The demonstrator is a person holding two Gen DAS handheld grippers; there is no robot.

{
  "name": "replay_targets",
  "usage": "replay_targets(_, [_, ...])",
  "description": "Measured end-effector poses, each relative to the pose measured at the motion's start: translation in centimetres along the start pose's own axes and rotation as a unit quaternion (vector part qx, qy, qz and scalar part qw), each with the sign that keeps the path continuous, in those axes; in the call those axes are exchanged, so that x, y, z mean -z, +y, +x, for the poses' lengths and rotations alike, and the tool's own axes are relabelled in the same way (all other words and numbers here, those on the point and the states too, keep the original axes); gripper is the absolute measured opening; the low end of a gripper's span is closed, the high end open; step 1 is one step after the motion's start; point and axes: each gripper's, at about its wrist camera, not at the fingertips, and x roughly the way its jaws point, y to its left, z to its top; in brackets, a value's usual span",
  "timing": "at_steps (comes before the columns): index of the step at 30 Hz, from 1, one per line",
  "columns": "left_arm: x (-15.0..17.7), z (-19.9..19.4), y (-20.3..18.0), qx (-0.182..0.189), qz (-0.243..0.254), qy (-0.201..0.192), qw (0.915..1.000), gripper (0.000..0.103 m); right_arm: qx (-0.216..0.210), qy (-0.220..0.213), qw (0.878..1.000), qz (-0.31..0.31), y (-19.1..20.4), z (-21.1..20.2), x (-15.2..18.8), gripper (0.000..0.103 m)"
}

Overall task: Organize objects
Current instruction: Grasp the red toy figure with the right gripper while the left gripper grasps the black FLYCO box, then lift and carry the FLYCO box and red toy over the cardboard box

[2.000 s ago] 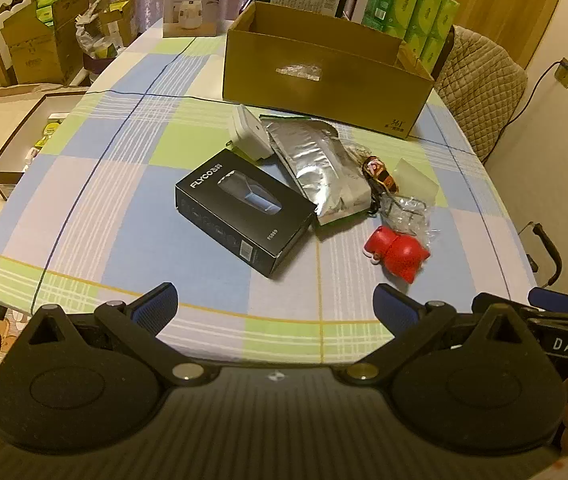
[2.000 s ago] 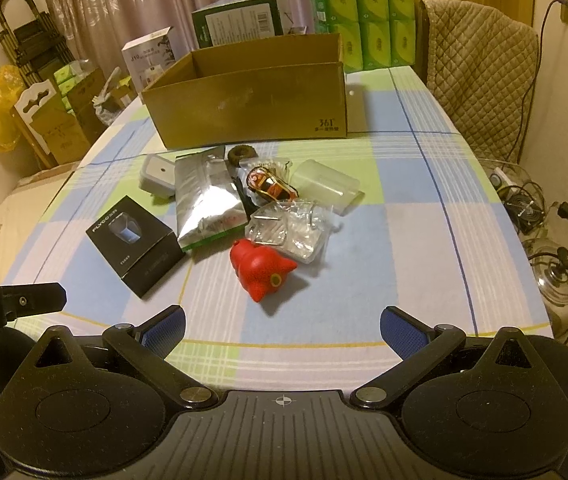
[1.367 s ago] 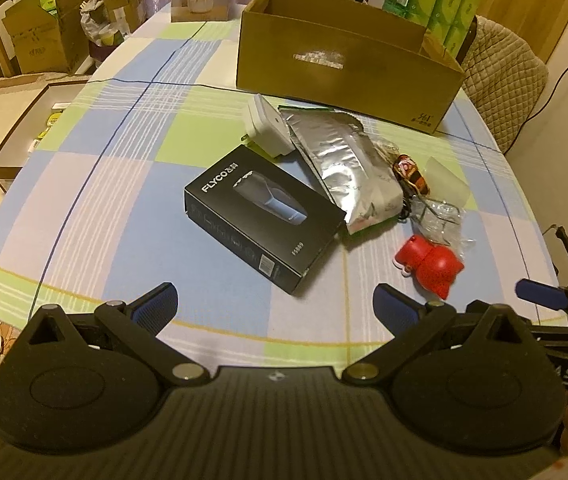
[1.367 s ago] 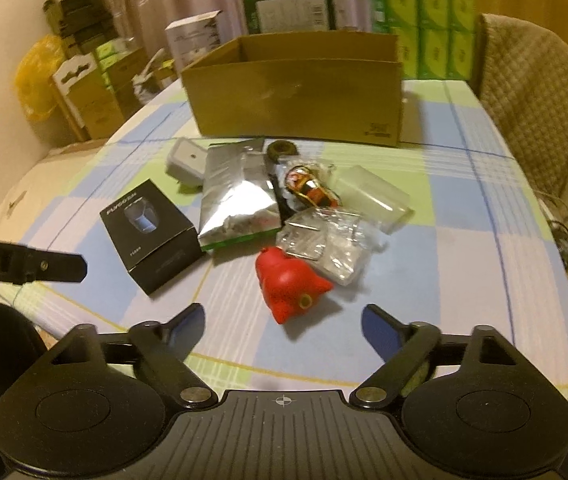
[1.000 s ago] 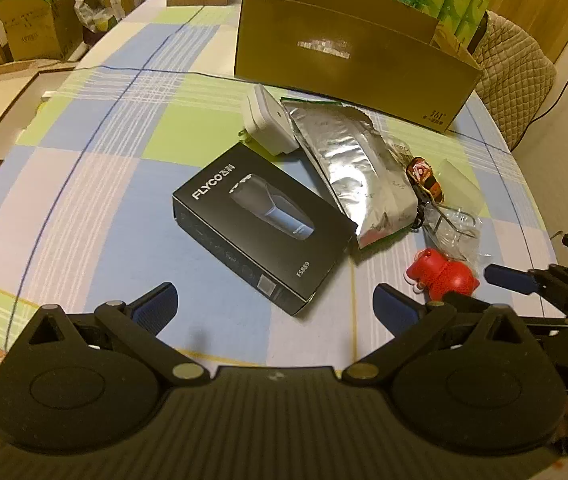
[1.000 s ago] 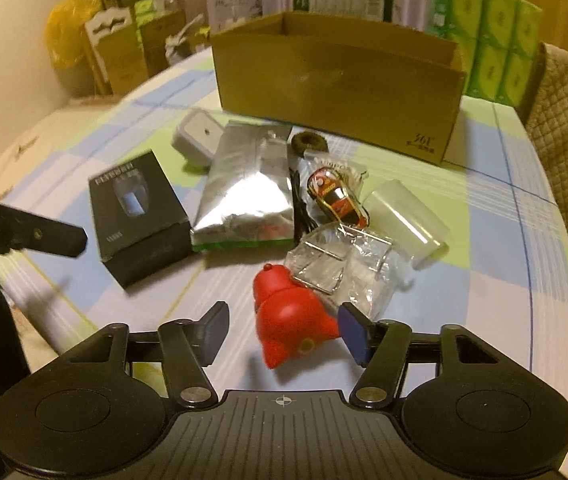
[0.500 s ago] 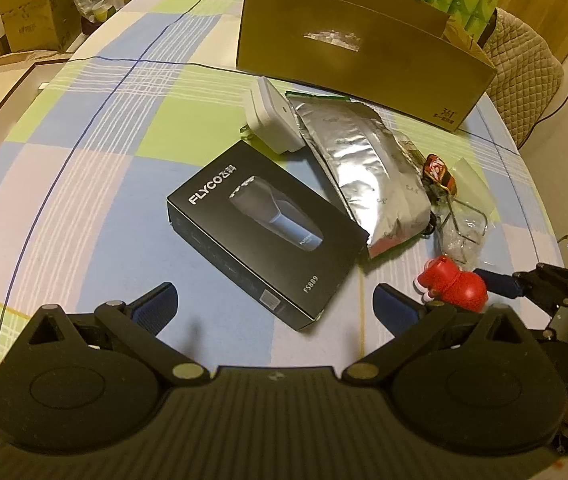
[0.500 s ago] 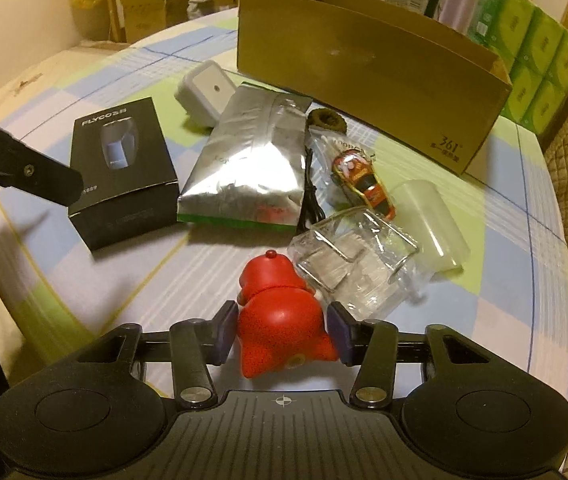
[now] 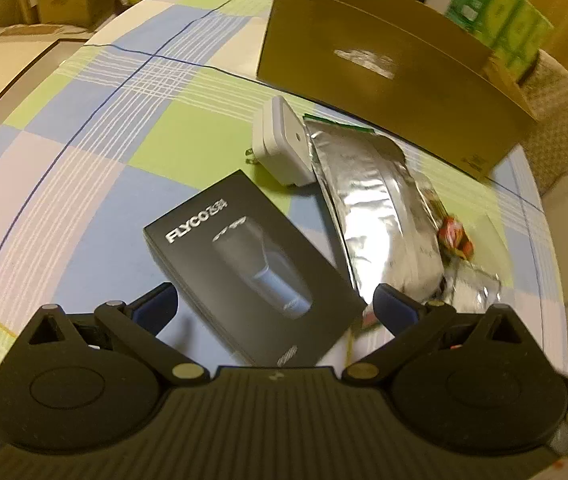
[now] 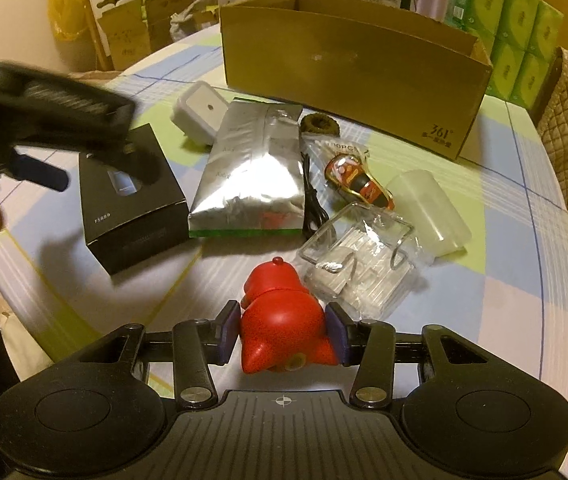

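Although the cardboard box [image 10: 347,60] stood open at the far side of the table [image 10: 523,200], we could see nothing inside it from either view, so we judged the sorting barely begun. Our right gripper [image 10: 284,334] had its two pads pressed against the flanks of the red toy [image 10: 280,320], clamped on it, with the toy apparently resting on the checked cloth near the table's front edge. Our left gripper [image 9: 274,306] hung with its fingers wide apart over the near end of the black shaver box [image 9: 252,268], one finger to each side and neither touching it as far as we could tell. Everything else lay loose between us and the cardboard box: the white plug adapter [image 9: 282,148] just beside the silver foil pouch [image 10: 252,176], a dark round thing beyond the pouch that we could not identify, the toy car in its wrapper [image 10: 357,182], the clear plastic pack [image 10: 357,256] just beside the red toy, and the frosted plastic case [image 10: 429,208]. We reckoned that every one of these was yet to be put away, and that the red toy would likely go first.
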Motion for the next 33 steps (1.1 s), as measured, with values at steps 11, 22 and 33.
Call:
replay_targets(11, [0.0, 2.7, -0.6, -0.051, 0.022, 0.016, 0.9983, 0.102, -0.001, 0.004, 1.000, 0.012, -0.8, 0.0, 0.4, 0.043])
replay_targets(22, [-1.2, 2.7, 3.5, -0.071, 0.101, 0.033, 0.9918, 0.086, 0.000, 0.003, 1.000, 0.029, -0.9, -0.3, 0.6, 0.043])
replay_targets(33, [-1.1, 0.7, 3.2, -0.058, 0.132, 0.022, 0.9894, 0.078, 0.006, -0.006, 0.999, 0.054, -1.4, -1.7, 0.8, 0.043])
